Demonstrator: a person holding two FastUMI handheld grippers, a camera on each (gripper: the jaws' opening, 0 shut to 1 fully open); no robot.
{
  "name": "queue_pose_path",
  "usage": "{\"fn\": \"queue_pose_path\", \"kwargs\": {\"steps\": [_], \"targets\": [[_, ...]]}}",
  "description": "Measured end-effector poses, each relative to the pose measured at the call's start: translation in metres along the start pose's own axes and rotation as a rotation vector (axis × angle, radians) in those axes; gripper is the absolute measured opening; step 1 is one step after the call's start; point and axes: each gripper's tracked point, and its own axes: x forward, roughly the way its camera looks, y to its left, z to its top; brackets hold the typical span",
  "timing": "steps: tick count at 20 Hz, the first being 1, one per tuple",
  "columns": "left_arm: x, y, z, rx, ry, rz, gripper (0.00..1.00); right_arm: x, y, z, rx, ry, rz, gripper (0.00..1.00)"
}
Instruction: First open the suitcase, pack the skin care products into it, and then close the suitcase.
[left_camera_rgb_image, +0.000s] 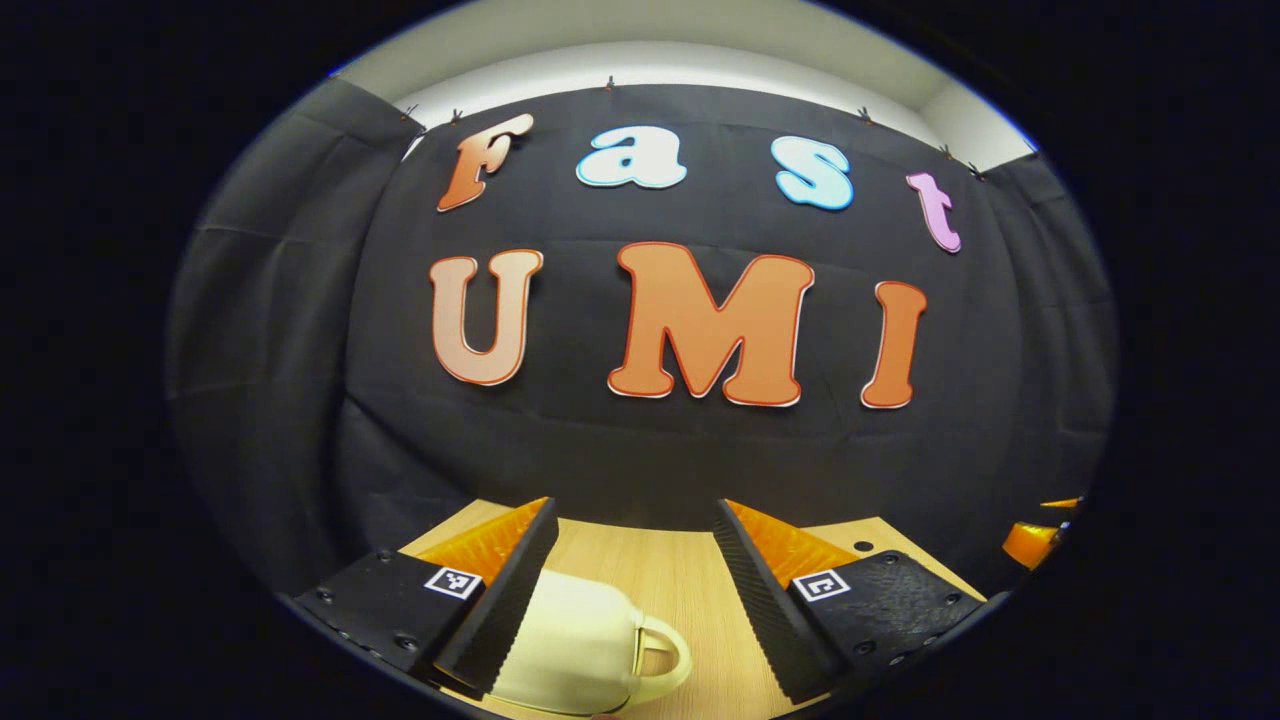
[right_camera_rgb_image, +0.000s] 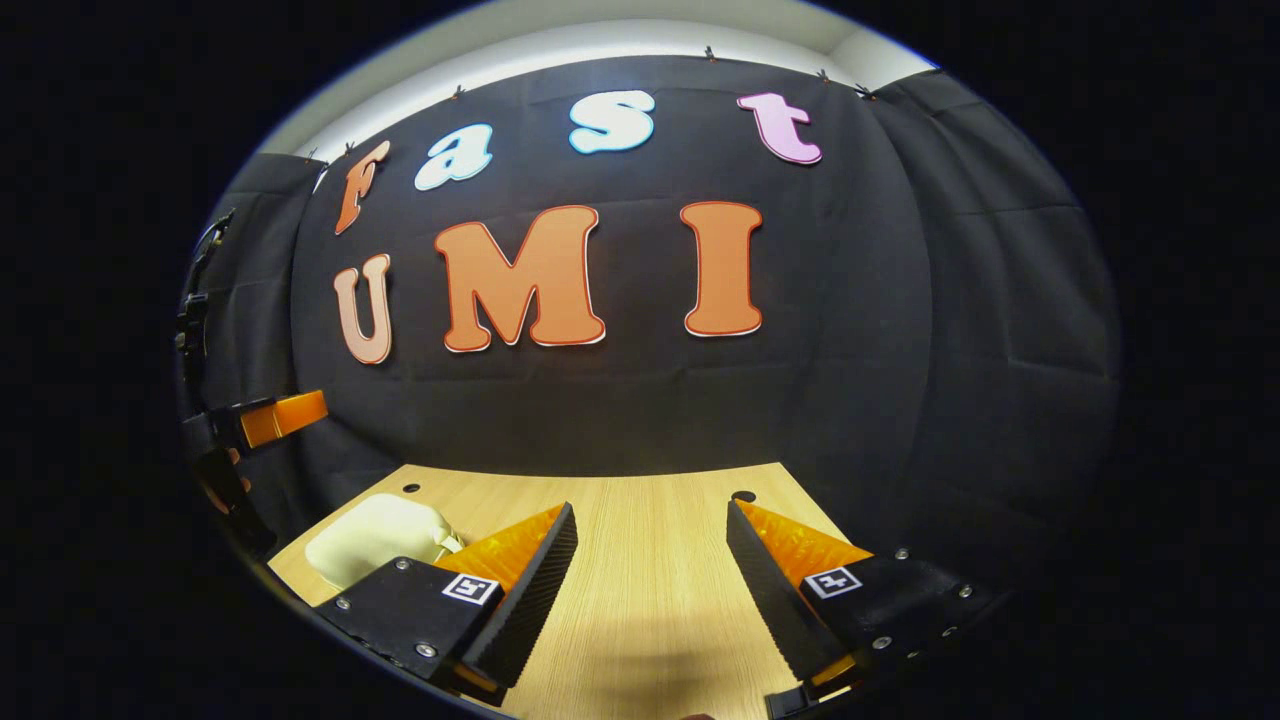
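- Left gripper (left_camera_rgb_image: 635, 590), in the left gripper view: both ribbed black fingers spread wide, released, grasping nothing. They hover above the wooden table (left_camera_rgb_image: 690, 580) and point toward the cloth back wall.
- Cream suitcase (left_camera_rgb_image: 580, 640) sits low between those fingers, partly tucked behind the left-hand finger. Small rounded case, lid down, looped handle (left_camera_rgb_image: 660, 650) turned toward the right-hand finger. No finger touches it as far as I can tell (the lower edge of the case is cut off from sight).
- Right gripper (right_camera_rgb_image: 650, 590), in the right gripper view: fingers likewise parted and empty, with bare tabletop between them.
- Same case from the right gripper view (right_camera_rgb_image: 375, 535): off to the left, near the table's corner, half hidden behind the right gripper's own left-hand finger. Farther left, the orange-and-black body of the other gripper (right_camera_rgb_image: 255, 420) hangs above that side.
- Skin care products: none that I can make out on the visible stretch of table.
- Judgement on step: the very start. Case looks closed, so opening it is the step in hand and nothing is packed.
- Next move likely calls for the left gripper to drop lower and find the lid's edge or the handle, while the right gripper swings left to steady the body (light case, may slide on smooth wood).
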Motion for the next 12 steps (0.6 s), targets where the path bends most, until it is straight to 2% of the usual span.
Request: {"fn": "queue_pose_path", "kwargs": {"steps": [3,4,7,12], "targets": [[-0.004,-0.012,0.001,-0.010,0.002,-0.028,0.94,0.003,-0.001,-0.001,0.009,0.010,0.013,0.95],[-0.006,-0.013,0.002,-0.013,0.004,-0.028,0.97,0.004,-0.002,-0.001,0.012,0.010,0.017,0.95],[-0.007,-0.016,0.003,-0.018,0.003,-0.025,0.94,0.007,-0.005,0.000,0.006,0.010,0.025,0.95],[-0.007,-0.022,-0.001,-0.010,0.023,-0.035,0.97,0.009,-0.010,-0.003,0.014,0.020,0.023,0.95]]}}
